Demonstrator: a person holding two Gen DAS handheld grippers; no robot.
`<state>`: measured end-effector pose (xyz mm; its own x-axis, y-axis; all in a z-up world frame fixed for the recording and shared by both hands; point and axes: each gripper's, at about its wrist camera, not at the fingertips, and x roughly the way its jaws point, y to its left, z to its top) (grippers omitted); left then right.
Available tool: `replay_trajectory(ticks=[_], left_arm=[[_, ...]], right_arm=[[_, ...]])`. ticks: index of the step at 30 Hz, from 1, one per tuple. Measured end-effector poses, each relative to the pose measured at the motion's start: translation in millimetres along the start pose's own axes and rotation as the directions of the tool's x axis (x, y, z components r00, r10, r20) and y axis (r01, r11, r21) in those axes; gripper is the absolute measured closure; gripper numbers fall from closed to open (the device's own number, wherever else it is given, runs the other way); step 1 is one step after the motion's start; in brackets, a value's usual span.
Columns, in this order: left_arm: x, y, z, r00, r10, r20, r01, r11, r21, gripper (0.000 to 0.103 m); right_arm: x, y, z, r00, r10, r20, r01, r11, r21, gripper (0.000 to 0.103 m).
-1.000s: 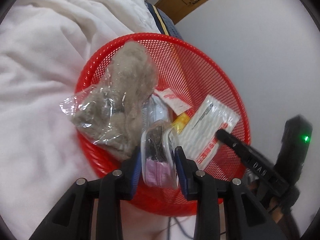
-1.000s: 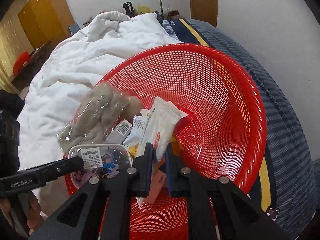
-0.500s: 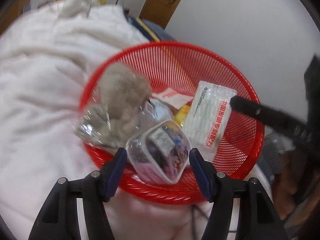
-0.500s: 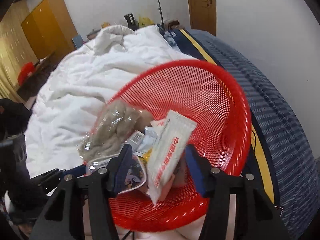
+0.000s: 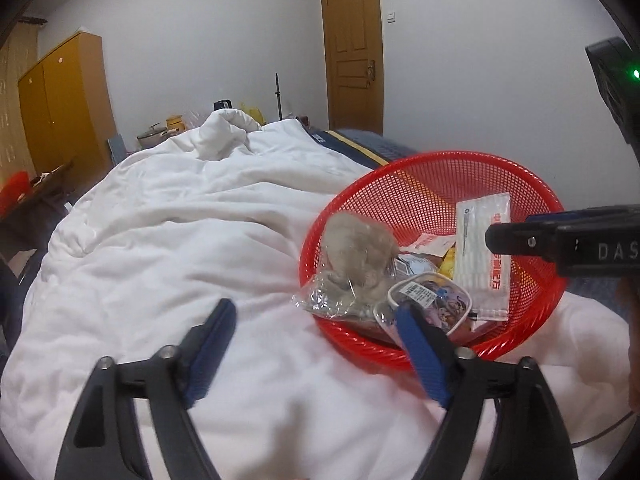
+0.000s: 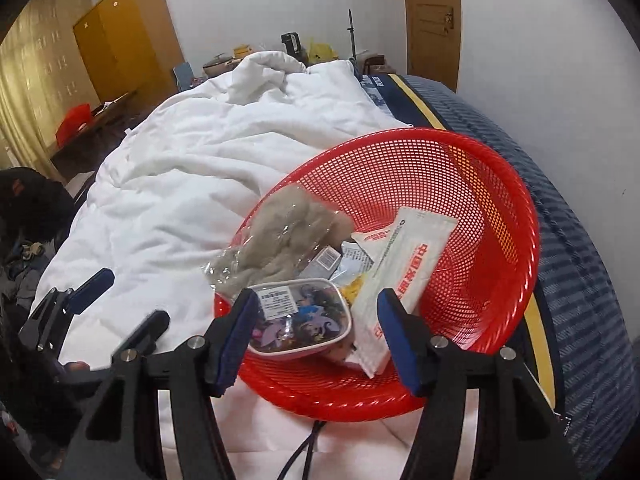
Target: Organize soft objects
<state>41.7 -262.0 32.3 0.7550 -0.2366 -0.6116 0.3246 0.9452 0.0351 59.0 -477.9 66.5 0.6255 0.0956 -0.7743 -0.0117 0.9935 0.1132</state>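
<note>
A red mesh basket (image 5: 460, 168) (image 6: 500, 240) sits tilted on a white duvet (image 5: 180, 240) (image 6: 200, 152). In it lie a grey plush in a clear bag (image 5: 356, 252) (image 6: 284, 232), a clear pouch with cartoon prints (image 5: 436, 300) (image 6: 300, 316), a white packet with red lettering (image 5: 480, 248) (image 6: 404, 272) and small packets. My left gripper (image 5: 316, 344) is open and empty, in front of the basket's left edge. My right gripper (image 6: 316, 332) is open and empty, in front of the pouch and packet.
The bed has a blue striped mattress (image 6: 580, 240) along a white wall. A brown door (image 5: 352, 44) and yellow wardrobes (image 5: 60, 108) stand at the back, with clutter on a table (image 6: 248, 56). A black cable (image 6: 304, 448) trails under the basket.
Both grippers opened, letting go of the pouch and the white packet in the basket, then pulled back and tilted up. The left gripper swung to the left.
</note>
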Motion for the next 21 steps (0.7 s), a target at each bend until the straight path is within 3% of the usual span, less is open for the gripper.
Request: replay_trajectory(ticks=[4,21], left_arm=[[7,-3,0,1.000,-0.006,-0.023,0.006,1.000,0.007,0.015],[20,-14,-6,0.997,-0.009,-0.078,0.011,1.000,0.027,0.014]], right_arm=[[-1,3,-1,1.000,-0.020,-0.008,0.020,1.000,-0.009,0.036],[11,-6,-6,0.997,-0.054,-0.047,0.054,0.999,0.003,0.035]])
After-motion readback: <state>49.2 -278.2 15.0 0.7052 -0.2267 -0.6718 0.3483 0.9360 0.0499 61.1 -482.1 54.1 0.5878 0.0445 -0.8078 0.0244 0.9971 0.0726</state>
